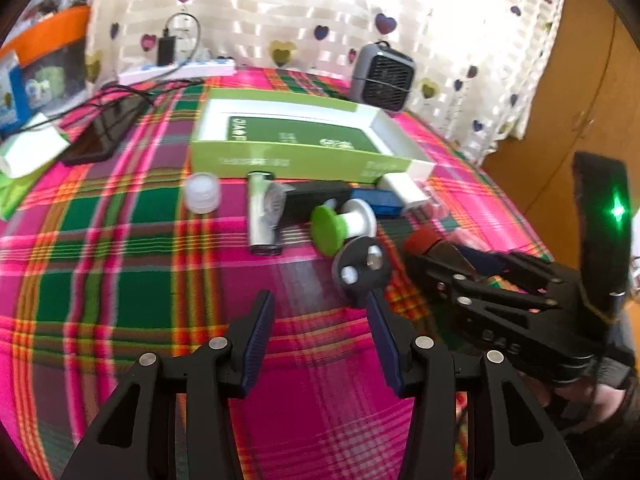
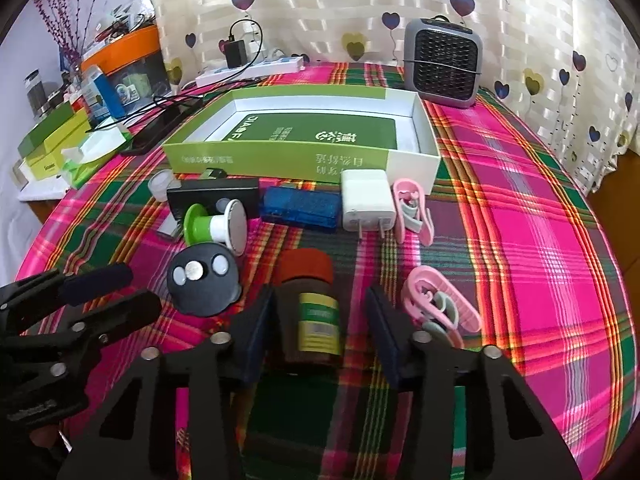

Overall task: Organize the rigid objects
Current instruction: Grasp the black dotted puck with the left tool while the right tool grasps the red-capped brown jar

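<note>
A green and white open box lies on the plaid table. In front of it lie a white cap, a silver tube, a black block, a green and white spool, a blue case, a white charger and two pink clips. A black round disc lies nearer. My right gripper is open with its fingers either side of a brown bottle with a red cap, apart from it. My left gripper is open and empty, just left of the disc.
A grey fan heater stands at the back right. A power strip with a charger, cables, a dark phone and small boxes lie at the back left. The table edge curves down on the right.
</note>
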Demonstrator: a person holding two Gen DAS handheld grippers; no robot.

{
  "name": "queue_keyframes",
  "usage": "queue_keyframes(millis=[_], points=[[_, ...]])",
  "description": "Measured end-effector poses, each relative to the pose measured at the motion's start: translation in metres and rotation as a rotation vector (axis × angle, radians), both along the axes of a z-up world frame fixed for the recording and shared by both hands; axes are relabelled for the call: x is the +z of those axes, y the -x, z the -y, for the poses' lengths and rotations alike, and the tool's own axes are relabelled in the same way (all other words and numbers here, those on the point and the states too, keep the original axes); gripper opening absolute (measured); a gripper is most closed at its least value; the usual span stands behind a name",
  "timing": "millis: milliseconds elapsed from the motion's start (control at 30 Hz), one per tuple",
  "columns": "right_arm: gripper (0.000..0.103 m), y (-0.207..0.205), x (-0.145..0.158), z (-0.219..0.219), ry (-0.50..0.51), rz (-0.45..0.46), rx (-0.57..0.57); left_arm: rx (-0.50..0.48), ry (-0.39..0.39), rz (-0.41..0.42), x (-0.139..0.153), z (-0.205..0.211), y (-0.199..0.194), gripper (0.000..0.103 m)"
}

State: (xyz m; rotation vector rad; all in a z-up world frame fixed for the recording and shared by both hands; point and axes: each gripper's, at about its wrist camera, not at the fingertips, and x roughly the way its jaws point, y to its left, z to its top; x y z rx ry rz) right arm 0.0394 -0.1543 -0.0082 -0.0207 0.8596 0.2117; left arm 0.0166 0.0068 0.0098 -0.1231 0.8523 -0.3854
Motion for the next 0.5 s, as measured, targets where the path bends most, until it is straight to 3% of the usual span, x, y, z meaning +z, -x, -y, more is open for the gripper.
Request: queue_keyframes(millis=[100, 500], points=[[0.033, 0.000, 0.000, 0.006, -0.013, 0.001, -0.011, -0.024, 0.000, 0.000, 0.001, 0.006, -0.004, 0.046], [0.033, 0.002, 0.001, 0.012, -0.023, -0.002, -0.007, -0.060, -0.026, -0.051, -0.004, 0.029, -0.027, 0.046]])
